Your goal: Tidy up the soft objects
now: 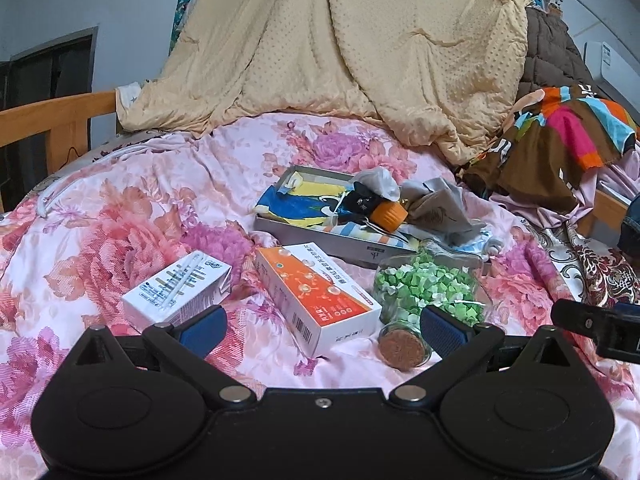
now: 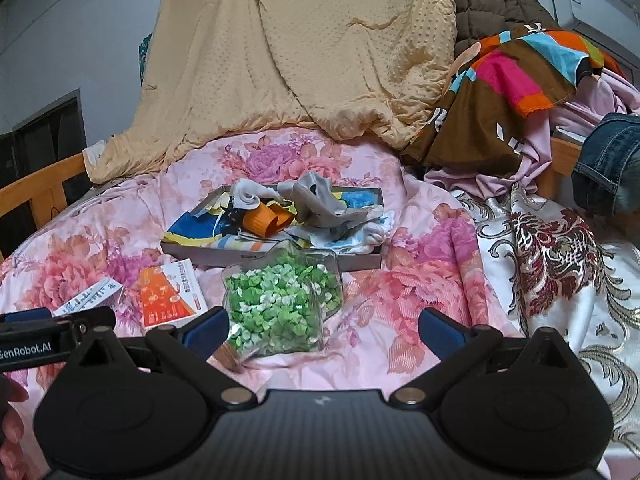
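Both grippers, left (image 1: pixel 322 326) and right (image 2: pixel 323 328), hover with fingers spread, empty, near a grey tray (image 1: pixel 320 240) of socks (image 1: pixel 436 200) on the floral bed (image 1: pixel 120 208).

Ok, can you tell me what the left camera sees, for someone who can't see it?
Open left tongs hover over a pink flowery bedspread, just in front of an orange box, a white box and a corked glass bottle of green paper stars. Behind lies a flat gray box piled with socks, beneath a tan quilt.
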A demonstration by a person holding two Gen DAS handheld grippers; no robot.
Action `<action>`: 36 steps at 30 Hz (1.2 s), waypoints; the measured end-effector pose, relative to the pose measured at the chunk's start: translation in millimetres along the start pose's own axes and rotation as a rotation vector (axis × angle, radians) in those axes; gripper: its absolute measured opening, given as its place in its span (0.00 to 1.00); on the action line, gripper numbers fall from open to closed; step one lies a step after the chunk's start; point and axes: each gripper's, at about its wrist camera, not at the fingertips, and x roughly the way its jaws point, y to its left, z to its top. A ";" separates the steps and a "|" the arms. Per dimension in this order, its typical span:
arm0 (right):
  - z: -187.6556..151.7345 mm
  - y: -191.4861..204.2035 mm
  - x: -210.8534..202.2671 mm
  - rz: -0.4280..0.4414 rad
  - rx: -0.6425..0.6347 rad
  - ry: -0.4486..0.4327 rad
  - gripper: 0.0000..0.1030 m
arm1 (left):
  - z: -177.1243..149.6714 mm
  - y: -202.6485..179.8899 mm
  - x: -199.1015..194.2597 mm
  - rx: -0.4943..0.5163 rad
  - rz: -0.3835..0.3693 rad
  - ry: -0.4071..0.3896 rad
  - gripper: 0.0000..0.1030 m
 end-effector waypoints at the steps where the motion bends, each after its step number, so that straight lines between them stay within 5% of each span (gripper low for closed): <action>1: -1.5 0.7 -0.6 0.000 -0.001 0.000 1.00 | -0.9 0.1 -0.9 0.005 0.001 -0.005 0.99; 19: -20.9 7.7 3.2 0.015 -0.029 0.011 1.00 | -21.0 4.4 0.4 0.091 0.017 0.005 0.99; 36: -23.4 11.6 5.4 0.029 -0.045 0.025 1.00 | -26.3 7.6 1.5 0.057 0.047 0.011 0.99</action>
